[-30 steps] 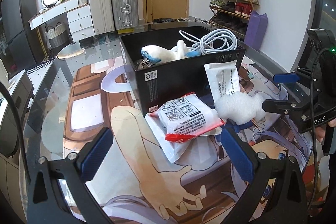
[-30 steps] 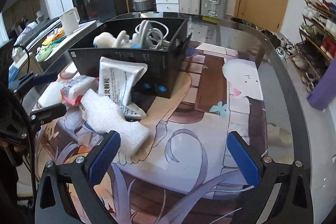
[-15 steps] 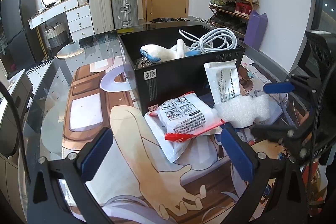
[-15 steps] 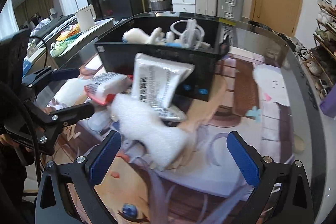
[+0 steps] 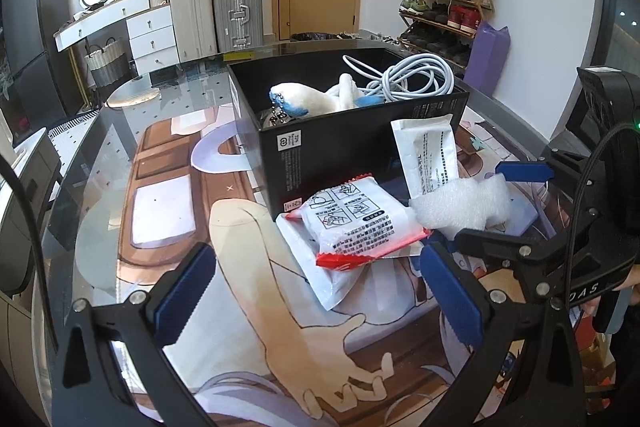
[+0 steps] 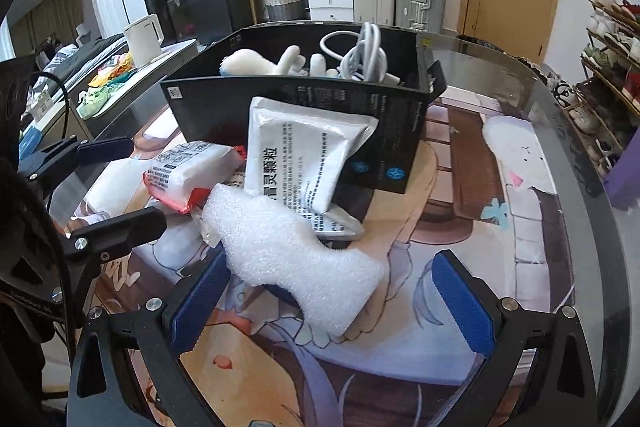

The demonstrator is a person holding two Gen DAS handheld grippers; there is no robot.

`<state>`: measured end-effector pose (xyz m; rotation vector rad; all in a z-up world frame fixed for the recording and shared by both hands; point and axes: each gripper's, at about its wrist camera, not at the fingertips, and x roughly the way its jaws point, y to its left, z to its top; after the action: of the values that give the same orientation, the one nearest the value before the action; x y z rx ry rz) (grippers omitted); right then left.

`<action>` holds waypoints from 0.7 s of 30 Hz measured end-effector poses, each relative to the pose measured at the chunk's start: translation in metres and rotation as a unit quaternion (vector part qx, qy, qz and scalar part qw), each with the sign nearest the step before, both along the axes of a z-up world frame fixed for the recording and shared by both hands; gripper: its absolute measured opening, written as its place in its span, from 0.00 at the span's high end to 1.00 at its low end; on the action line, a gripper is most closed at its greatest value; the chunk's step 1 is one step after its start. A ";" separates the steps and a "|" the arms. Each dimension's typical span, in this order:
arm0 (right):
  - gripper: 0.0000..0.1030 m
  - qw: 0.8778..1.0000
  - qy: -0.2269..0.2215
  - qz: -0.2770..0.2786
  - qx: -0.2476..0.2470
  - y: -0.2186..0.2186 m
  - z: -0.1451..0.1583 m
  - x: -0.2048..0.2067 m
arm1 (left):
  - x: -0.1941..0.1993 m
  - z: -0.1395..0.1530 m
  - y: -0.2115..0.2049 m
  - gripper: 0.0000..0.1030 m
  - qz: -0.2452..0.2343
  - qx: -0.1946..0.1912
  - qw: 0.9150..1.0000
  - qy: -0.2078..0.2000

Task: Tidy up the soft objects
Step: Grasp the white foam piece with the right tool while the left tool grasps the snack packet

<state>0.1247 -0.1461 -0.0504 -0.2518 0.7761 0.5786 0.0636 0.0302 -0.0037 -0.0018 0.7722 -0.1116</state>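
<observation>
Beside the black box (image 6: 304, 115), packets (image 6: 304, 163) crowd the foam (image 6: 304, 267) between wide right fingers (image 6: 464, 311)

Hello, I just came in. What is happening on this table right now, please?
A person holds two grippers over a table. The right gripper is open around a white foam piece, not yet closed on it. The left gripper is open and empty, near a red-edged packet. A white pouch leans on a black box that already holds a plush toy and a white cable.
</observation>
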 end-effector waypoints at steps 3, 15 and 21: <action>0.01 1.000 0.001 -0.004 -0.003 -0.003 0.002 0.003 | 0.001 0.001 0.001 0.00 0.000 0.000 1.000 0.000; 0.11 1.000 -0.003 0.000 0.000 -0.002 0.001 0.003 | 0.002 0.002 0.000 0.01 -0.002 0.002 1.000 0.001; 0.29 1.000 -0.008 0.017 -0.003 -0.001 0.003 -0.002 | 0.002 0.001 0.000 0.00 -0.001 0.002 1.000 0.001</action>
<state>0.1230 -0.1469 -0.0479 -0.2756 0.7597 0.6062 0.0661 0.0301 -0.0022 0.0027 0.7744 -0.1116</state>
